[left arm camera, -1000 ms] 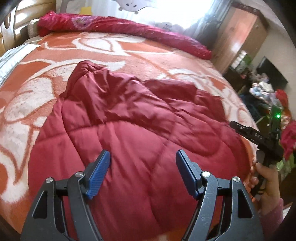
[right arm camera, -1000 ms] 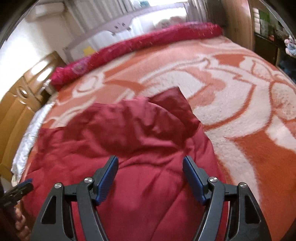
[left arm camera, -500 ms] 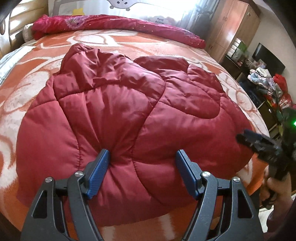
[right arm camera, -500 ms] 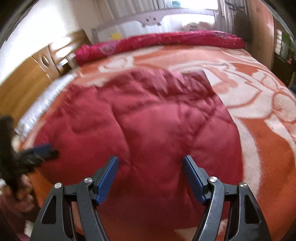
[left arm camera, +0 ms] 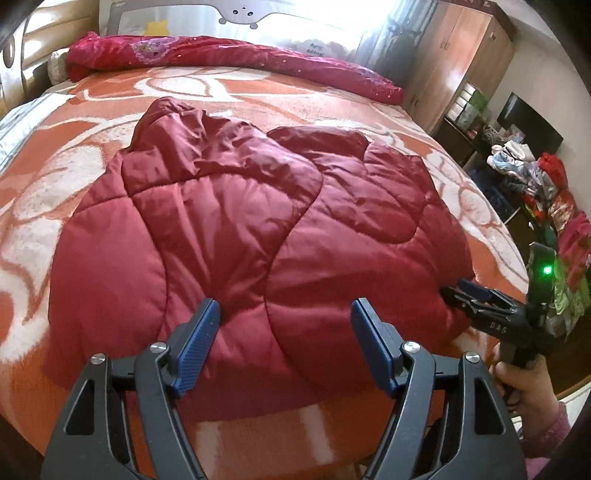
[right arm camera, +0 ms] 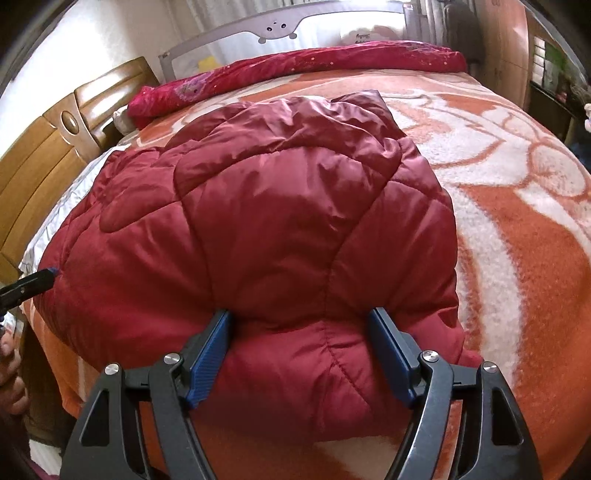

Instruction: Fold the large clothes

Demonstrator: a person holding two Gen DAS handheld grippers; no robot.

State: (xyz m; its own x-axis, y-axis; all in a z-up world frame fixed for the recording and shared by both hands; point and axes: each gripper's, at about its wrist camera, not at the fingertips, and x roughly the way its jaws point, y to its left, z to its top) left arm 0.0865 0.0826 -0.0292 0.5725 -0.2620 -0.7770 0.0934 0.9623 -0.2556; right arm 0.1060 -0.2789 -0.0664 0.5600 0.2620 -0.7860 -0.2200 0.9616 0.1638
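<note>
A dark red quilted puffer jacket (left arm camera: pixel 240 229) lies spread on the bed's orange and white blanket (left arm camera: pixel 48 177); it also shows in the right wrist view (right arm camera: pixel 280 221). My left gripper (left arm camera: pixel 284 314) is open, its blue pads over the jacket's near hem. My right gripper (right arm camera: pixel 299 325) is open, its pads pressed against the hem at the jacket's other side. The right gripper also shows in the left wrist view (left arm camera: pixel 469 291) at the jacket's right edge, and the left gripper's tip shows in the right wrist view (right arm camera: pixel 35 282) at the jacket's left edge.
A crimson duvet (left arm camera: pixel 229 59) lies rolled along the bed's far side under a guard rail (right arm camera: pixel 280 26). A wooden headboard (right arm camera: pixel 40 147) is left. Wardrobes (left arm camera: pixel 465 55) and a cluttered table of clothes (left arm camera: pixel 539 184) stand right of the bed.
Both grippers pulled back and dropped toward the jacket's near hem. The right gripper's pads now touch the hem. Both stayed open.
</note>
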